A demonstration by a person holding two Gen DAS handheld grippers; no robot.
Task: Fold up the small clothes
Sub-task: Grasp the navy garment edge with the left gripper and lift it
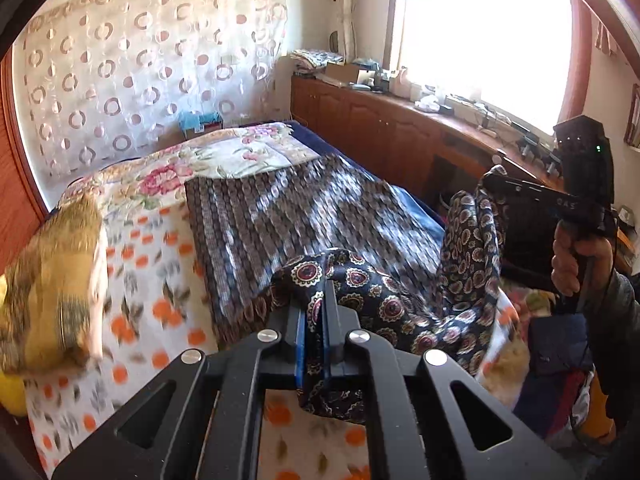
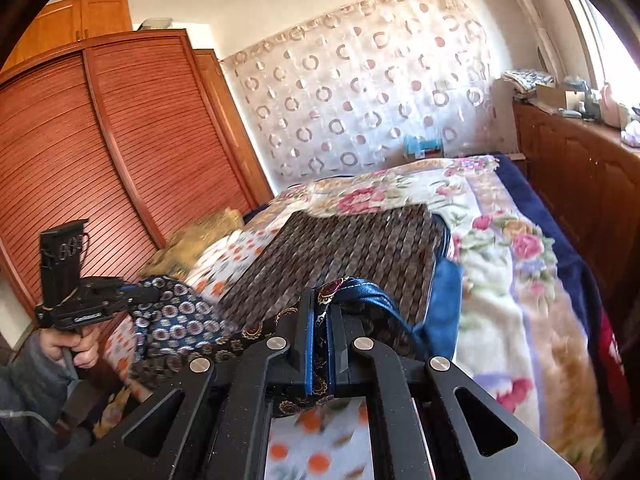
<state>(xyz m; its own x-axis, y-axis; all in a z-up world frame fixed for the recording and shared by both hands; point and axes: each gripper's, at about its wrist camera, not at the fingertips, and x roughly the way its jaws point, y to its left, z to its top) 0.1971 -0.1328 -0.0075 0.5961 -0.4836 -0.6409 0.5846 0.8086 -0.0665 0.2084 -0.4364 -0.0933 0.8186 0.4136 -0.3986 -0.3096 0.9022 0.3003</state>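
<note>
A dark navy garment with round paisley medallions [image 1: 400, 300] hangs stretched between both grippers above the bed. My left gripper [image 1: 316, 300] is shut on one edge of it, cloth pinched between the blue pads. My right gripper [image 2: 322, 312] is shut on another edge, where a blue hem [image 2: 372, 292] shows. The right gripper also shows in the left wrist view [image 1: 496, 184], at the right, holding the cloth up. The left gripper shows in the right wrist view [image 2: 148, 292], at the left, with the garment [image 2: 176, 320] sagging between.
A folded brown patterned cloth [image 1: 304, 216] lies on the bed beneath, over a floral blanket [image 2: 500, 240] and an orange-dotted sheet [image 1: 152, 288]. A yellow-brown pillow [image 1: 48, 288] sits at left. Wooden cabinets [image 1: 380, 132] line the window side; louvred wardrobe doors [image 2: 100, 152] stand opposite.
</note>
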